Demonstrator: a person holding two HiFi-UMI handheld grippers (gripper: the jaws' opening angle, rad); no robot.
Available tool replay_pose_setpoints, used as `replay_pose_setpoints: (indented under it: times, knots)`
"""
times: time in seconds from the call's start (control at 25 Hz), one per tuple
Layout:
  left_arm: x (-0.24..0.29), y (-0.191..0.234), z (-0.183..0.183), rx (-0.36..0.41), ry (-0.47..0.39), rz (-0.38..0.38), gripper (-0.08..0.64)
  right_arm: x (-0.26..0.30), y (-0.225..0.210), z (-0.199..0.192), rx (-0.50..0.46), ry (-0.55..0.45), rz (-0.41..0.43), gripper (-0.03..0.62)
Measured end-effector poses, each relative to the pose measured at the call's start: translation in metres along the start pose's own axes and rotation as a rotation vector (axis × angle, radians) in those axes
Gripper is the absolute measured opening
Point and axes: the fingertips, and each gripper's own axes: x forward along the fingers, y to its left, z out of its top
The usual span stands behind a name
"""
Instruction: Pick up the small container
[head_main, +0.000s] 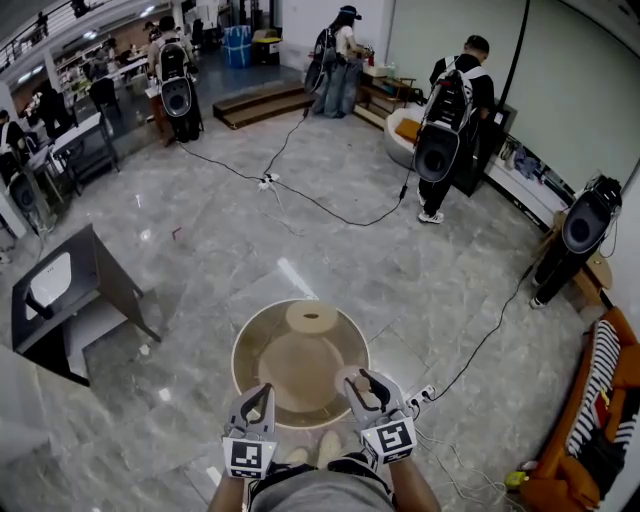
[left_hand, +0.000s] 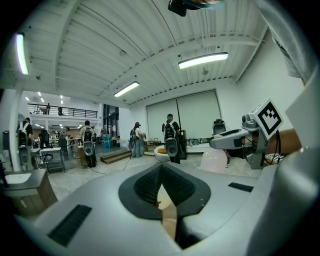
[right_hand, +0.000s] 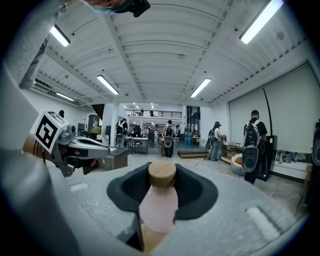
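Your right gripper (head_main: 364, 388) has its fingers clamped on the small pink bottle (right_hand: 159, 205), held over the 5 o'clock edge of the round bench (head_main: 290, 365); your left gripper (head_main: 258, 400) has its fingers together, empty; the bottle's smooth, rounded body could slip if you jerk or tilt.

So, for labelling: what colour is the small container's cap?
Tan, wood-look cap; best in the right gripper view.

From the head view, the small container (head_main: 352, 381) is mostly hidden between the right tongs (head_main: 361, 386).
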Motion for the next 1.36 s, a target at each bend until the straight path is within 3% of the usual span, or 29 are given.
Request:
replay_pose_setpoints:
  times: [1.36]
  knots:
    - [0.03,-0.01,0.004,-0.012,0.003,0.027,0.017,0.012,-0.02,-0.007,-0.009,0.013,0.052,0.133]
